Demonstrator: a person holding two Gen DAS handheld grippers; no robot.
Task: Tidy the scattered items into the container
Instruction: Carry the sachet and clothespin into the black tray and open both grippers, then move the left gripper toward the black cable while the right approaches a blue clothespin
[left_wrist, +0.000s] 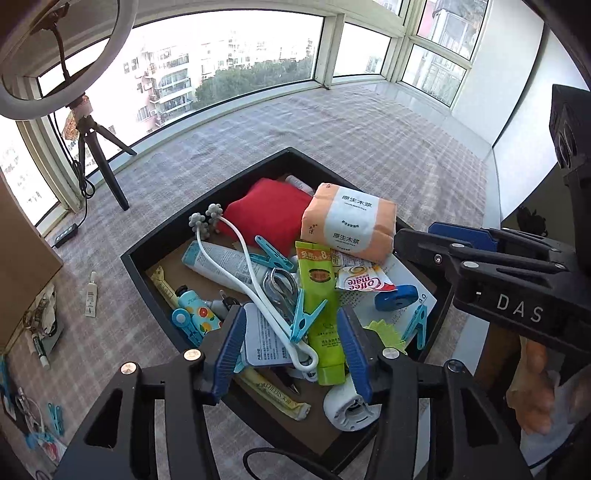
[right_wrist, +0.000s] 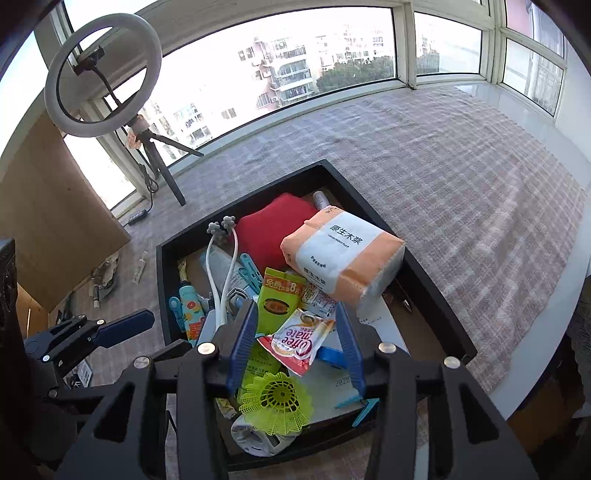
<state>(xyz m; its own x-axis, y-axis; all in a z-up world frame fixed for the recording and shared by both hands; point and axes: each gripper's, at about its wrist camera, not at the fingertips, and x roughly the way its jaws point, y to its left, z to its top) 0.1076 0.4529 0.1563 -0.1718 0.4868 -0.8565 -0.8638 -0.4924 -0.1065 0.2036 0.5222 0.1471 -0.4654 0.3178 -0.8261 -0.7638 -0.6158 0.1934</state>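
Observation:
A black tray holds a heap of items: an orange tissue pack, red cloth, green tube, Coffee mate sachet, white massager, blue clips and a yellow-green shuttlecock. My left gripper is open and empty over the tray's near side. My right gripper is open and empty above the sachet. The right gripper also shows at the right of the left wrist view.
A small white tube and more clutter lie on the checked cloth left of the tray. A ring light on a tripod stands by the window. A cardboard box is at the left.

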